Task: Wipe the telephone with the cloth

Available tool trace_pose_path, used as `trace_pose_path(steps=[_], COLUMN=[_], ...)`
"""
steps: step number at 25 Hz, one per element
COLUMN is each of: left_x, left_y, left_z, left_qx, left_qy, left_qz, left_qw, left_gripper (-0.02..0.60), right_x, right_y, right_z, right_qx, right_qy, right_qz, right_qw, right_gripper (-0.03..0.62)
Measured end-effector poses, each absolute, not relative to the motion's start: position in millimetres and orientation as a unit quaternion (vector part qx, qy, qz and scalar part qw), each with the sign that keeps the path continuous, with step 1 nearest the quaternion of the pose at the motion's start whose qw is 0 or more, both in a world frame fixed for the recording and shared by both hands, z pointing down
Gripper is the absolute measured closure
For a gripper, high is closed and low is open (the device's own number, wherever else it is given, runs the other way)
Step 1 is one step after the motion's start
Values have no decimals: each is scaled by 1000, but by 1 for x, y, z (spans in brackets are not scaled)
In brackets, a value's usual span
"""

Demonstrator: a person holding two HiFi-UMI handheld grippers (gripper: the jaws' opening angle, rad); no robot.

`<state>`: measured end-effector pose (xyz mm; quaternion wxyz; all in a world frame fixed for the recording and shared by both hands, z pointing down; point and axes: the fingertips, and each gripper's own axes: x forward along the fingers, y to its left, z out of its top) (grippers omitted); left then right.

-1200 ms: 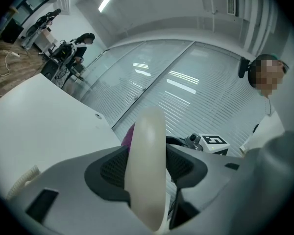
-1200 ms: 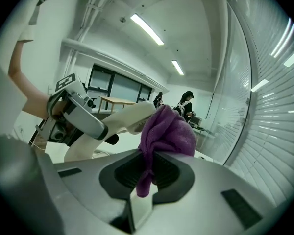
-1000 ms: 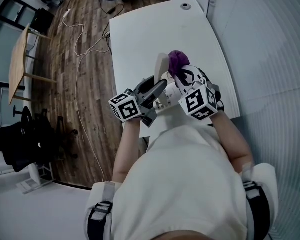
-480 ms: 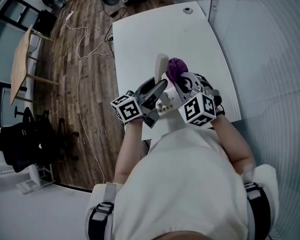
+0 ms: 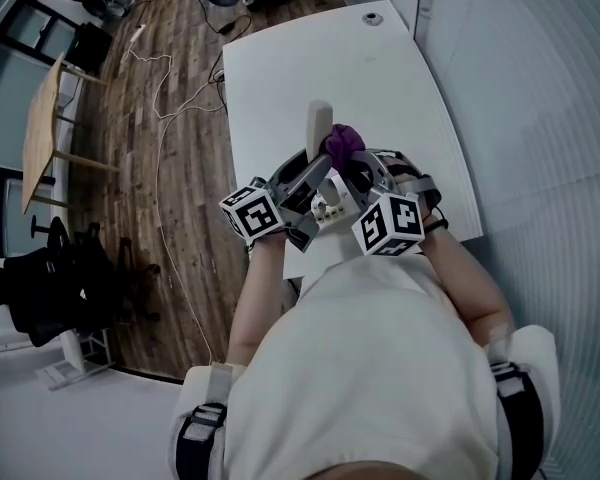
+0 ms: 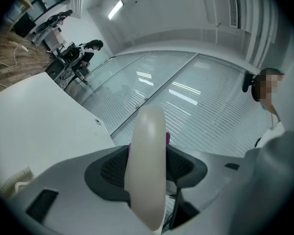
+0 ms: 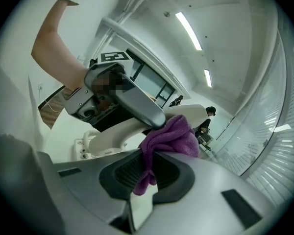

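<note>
My left gripper (image 5: 315,171) is shut on the cream telephone handset (image 5: 320,126) and holds it raised over the white table. In the left gripper view the handset (image 6: 147,170) stands edge-on between the jaws, with a sliver of purple cloth (image 6: 167,138) behind it. A bunched purple cloth (image 5: 342,143) is held by my right gripper (image 5: 356,164), which is shut on it. In the right gripper view the cloth (image 7: 170,137) presses against the handset (image 7: 115,133), just under a left gripper finger (image 7: 137,104). The telephone base (image 7: 82,149) with its buttons lies below.
The white table (image 5: 280,68) has a round cable grommet (image 5: 371,16) at its far corner. A glass wall with blinds runs along the right. Wooden floor with loose cables (image 5: 160,138) lies to the left of the table edge.
My right gripper has rolled and moved left with the cloth, from beside the handset's top end onto its side. The left gripper has kept the handset nearly still.
</note>
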<state>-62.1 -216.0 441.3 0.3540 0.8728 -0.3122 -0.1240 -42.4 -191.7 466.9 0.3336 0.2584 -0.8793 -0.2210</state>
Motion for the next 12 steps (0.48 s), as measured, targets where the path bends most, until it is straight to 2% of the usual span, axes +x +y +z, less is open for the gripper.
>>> trace_pose_path(steps=[12], left_x=[-65], left_y=[-217], left_z=[439], left_qx=[869], left_qy=[-321], left_qz=[-133], left_qw=[351], left_gripper=[341], right_x=[-50], right_y=[-185], right_z=[472], right_qx=[230], right_qy=[-876], right_qz=[-247], right_qw=[344], right_gripper=[549])
